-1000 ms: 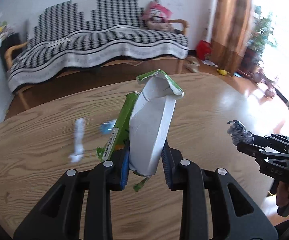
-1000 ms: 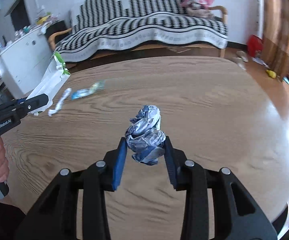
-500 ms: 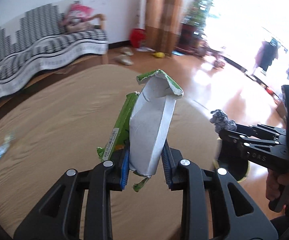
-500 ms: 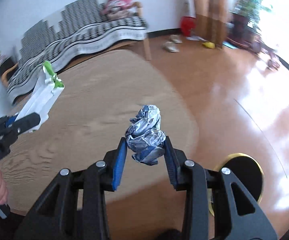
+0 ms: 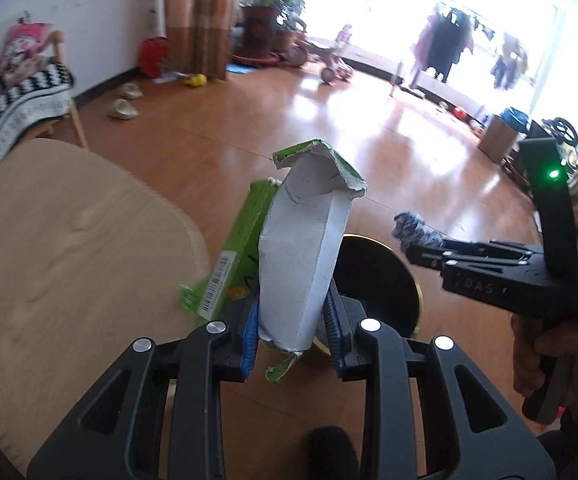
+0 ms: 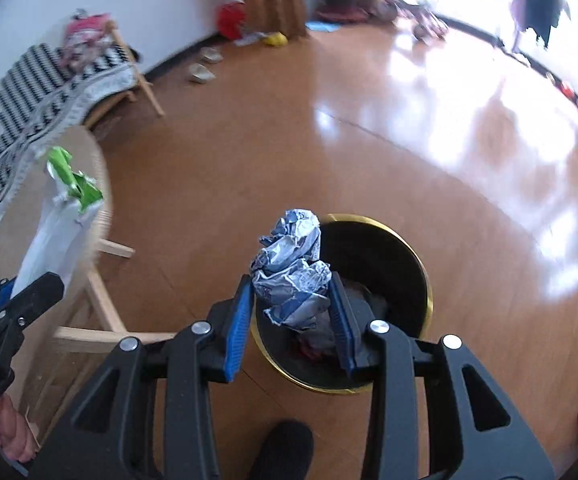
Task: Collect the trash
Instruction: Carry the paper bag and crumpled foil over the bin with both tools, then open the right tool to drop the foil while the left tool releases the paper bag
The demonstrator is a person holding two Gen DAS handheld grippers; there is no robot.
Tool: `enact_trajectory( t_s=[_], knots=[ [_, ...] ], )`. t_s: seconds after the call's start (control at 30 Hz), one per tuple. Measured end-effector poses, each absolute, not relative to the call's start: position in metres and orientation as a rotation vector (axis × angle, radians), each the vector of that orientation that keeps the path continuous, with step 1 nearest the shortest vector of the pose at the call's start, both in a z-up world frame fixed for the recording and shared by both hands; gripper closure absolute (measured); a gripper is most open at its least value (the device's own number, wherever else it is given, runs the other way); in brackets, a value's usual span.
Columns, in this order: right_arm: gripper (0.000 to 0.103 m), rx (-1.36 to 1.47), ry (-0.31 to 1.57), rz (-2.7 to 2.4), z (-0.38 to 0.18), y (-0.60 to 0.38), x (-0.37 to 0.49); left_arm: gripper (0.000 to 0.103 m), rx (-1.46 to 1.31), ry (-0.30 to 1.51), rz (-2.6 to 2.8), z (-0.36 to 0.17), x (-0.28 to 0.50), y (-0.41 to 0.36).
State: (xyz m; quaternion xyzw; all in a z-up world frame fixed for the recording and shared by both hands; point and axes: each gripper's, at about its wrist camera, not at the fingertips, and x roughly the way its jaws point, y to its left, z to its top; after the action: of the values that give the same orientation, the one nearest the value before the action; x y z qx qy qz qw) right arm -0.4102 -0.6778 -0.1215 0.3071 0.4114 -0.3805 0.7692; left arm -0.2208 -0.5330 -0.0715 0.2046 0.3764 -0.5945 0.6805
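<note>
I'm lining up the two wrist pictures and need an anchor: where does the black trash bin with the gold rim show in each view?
Left wrist: the trash bin sits just right of centre, mostly hidden behind the green-and-white carton in the left gripper.
Right wrist: the bin lies at lower centre, directly behind the crumpled foil wrapper in the right gripper.
Shared landmark: the red object by the curtain.

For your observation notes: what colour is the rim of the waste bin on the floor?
Gold, around a black bin; the right wrist view shows it best.
</note>
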Motion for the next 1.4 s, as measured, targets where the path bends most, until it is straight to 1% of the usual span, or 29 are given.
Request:
enact_trajectory(
  t_s=[0.13,0.27,0.4,0.5,0.6,0.63,0.77,1.13,1.2,1.23,1.27,1.33,1.4],
  knots=[
    [0.066,0.741,0.932,-0.850,-0.144,-0.694,-0.437,0.075,0.468,0.889,-1.360,-0.089,-0.239,-0.557],
    [0.065,0.778,0.954,-0.856,-0.155,-0.704,-0.443,0.075,0.474,0.909,-1.377,-0.097,-0.244,-0.576],
    [0.065,0.790,0.949,-0.864,-0.156,-0.707,-0.444,0.075,0.482,0.921,-1.387,-0.104,-0.247,-0.591],
    [0.063,0.806,0.936,-0.868,-0.153,-0.715,-0.427,0.075,0.482,0.928,-1.395,-0.108,-0.248,-0.596],
    [0.055,0.812,0.931,-0.874,-0.154,-0.719,-0.430,0.075,0.477,0.941,-1.400,-0.110,-0.247,-0.601],
    [0.050,0.811,0.929,-0.883,-0.152,-0.719,-0.431,0.075,0.477,0.945,-1.401,-0.111,-0.248,-0.603],
    [0.040,0.823,0.891,-0.903,-0.148,-0.720,-0.436,0.075,0.480,0.958,-1.409,-0.115,-0.249,-0.608],
    [0.037,0.808,0.869,-0.963,-0.141,-0.723,-0.442,0.074,0.499,0.997,-1.446,-0.127,-0.250,-0.616],
    [0.037,0.814,0.845,-0.980,-0.137,-0.723,-0.447,0.069,0.504,0.986,-1.448,-0.130,-0.254,-0.617],
    [0.037,0.816,0.836,-0.984,-0.136,-0.723,-0.449,0.064,0.504,0.979,-1.446,-0.130,-0.255,-0.618],
    [0.036,0.818,0.820,-0.992,-0.133,-0.723,-0.451,0.054,0.499,0.975,-1.450,-0.130,-0.255,-0.619],
    [0.035,0.822,0.796,-1.004,-0.130,-0.722,-0.454,0.042,0.485,0.976,-1.461,-0.130,-0.255,-0.619],
    [0.034,0.823,0.780,-1.011,-0.127,-0.722,-0.456,0.040,0.477,0.967,-1.466,-0.129,-0.256,-0.618]
  ],
)
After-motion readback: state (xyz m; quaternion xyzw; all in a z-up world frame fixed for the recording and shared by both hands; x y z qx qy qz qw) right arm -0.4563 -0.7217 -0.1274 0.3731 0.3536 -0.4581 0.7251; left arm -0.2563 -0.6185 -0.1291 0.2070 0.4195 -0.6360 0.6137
